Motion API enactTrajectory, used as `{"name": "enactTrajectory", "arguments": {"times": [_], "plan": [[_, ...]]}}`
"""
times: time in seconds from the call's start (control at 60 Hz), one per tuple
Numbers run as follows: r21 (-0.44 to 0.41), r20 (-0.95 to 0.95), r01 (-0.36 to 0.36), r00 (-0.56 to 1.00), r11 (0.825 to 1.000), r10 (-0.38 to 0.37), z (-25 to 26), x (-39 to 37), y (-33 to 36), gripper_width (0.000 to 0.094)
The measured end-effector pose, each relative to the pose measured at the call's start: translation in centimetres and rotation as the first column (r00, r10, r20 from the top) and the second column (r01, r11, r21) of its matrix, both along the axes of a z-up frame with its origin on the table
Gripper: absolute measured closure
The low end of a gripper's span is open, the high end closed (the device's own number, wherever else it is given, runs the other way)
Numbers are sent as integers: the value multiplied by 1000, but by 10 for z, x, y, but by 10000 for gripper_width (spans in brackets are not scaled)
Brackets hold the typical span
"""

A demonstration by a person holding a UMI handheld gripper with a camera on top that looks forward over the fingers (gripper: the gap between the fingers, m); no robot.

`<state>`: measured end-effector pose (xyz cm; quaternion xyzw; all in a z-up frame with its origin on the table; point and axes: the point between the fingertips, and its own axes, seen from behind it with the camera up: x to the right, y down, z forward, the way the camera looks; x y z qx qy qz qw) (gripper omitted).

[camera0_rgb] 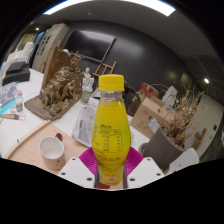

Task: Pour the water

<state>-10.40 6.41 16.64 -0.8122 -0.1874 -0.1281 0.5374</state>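
A clear bottle [109, 125] with a yellow cap and a yellow label stands upright between my fingers. My gripper [110, 170] is shut on the bottle, and its pink pads [88, 162] press the lower body from both sides. The bottle's base is hidden behind the fingers. A white cup [51, 151] sits on the round wooden table [30, 155], to the left of the bottle and a little lower.
A carved brown figure [61, 85] stands beyond the cup at the left. Boxes and small items [160, 110] crowd the table at the right. A white paper or box corner [165, 150] lies close to the right finger.
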Motion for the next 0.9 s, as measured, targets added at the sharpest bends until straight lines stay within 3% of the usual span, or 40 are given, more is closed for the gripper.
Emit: {"name": "enactTrajectory", "arguments": {"times": [0.083,0.233,0.45,0.65,0.683,0.733,0.9], "plan": [[-26,-193,-11,981,1000,6,-18,3,-1,623],[-58,-379,-18,925,998,-5,-55,7,3,621],[-93,-433,3,901,996,-44,-104,20,6,589],[-67,-461,9,887,998,-40,-111,24,-6,421],[-86,-462,20,885,996,-57,-112,26,-9,321],[-107,-460,42,884,993,-87,-110,29,-14,78],[-133,-406,119,899,984,-164,-67,39,-56,76]]}}
